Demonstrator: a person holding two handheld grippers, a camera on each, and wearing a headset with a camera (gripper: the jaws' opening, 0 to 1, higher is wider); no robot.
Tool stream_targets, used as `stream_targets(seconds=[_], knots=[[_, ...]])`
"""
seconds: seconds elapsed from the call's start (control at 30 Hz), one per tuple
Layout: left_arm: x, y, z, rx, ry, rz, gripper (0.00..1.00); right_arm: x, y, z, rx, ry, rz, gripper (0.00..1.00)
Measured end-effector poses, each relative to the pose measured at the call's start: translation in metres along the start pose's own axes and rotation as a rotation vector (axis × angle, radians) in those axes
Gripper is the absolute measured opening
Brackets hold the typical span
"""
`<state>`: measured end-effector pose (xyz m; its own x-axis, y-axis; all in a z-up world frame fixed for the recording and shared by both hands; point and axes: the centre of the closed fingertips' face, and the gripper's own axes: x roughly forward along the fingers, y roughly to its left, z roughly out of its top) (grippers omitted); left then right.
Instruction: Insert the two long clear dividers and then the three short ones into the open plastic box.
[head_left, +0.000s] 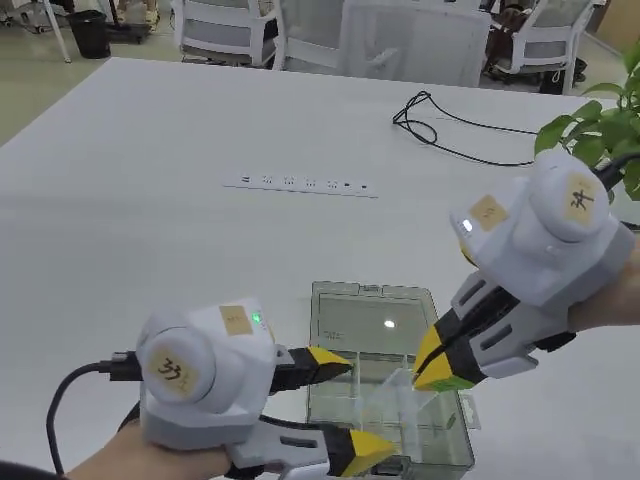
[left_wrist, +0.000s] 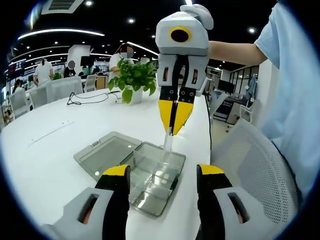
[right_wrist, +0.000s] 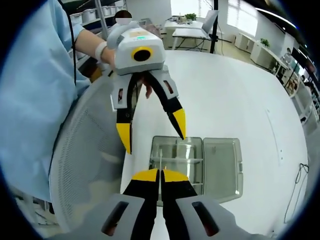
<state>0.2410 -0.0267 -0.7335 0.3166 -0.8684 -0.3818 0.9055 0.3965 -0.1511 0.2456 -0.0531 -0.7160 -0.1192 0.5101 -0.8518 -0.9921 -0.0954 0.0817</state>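
Task stage: a clear divider was being lowered into the open plastic box. It was judged to be mid-insertion and not yet seated.
Right tool: the jaws were drawn together and clamped on the divider's upper edge, with the tips pointed down over the box.
Left tool: the jaws were held apart and gripped nothing. It was poised just beside the box's near-left side, and contact with the box could not be told.
Divider position: it hung below the right tool's tips with its lower end inside the box's walls. Whether it had met a slot could not be made out.
Box: it was set on the white bench with its lid laid flat behind it. Clear walls seemed already to stand inside, though their number could not be counted.
Risk, misalignment: the slots are clear and hard to see. If the divider were brought down slightly tilted, it could be wedged against a wall or a neighbouring divider.
Risk, box shift: nothing was seen to brace the box. It could be pushed along the bench or tipped if downward force were applied off-centre.
Risk, slip: the divider was pinched by one thin edge. It could be swung or dropped if resistance were met.
Risk, collision: the two tools were close together and could be knocked against each other.
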Motion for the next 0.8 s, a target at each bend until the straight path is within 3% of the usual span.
stream_targets(seconds=[0.1,0.3,0.5,0.8], knots=[[-0.004,0.007,-0.005,-0.017,0.006,0.040,0.63,0.000,-0.007,-0.001,0.025,0.000,-0.015,0.02],[-0.011,0.026,-0.012,-0.041,0.004,0.153,1.00,0.002,-0.019,-0.004,0.056,0.005,-0.039,0.02],[-0.019,0.034,-0.019,-0.070,0.021,0.180,1.00,0.009,-0.022,-0.010,0.060,0.024,-0.041,0.02],[-0.022,0.033,-0.022,-0.079,0.022,0.183,1.00,0.016,-0.027,-0.019,0.067,0.042,-0.035,0.02]])
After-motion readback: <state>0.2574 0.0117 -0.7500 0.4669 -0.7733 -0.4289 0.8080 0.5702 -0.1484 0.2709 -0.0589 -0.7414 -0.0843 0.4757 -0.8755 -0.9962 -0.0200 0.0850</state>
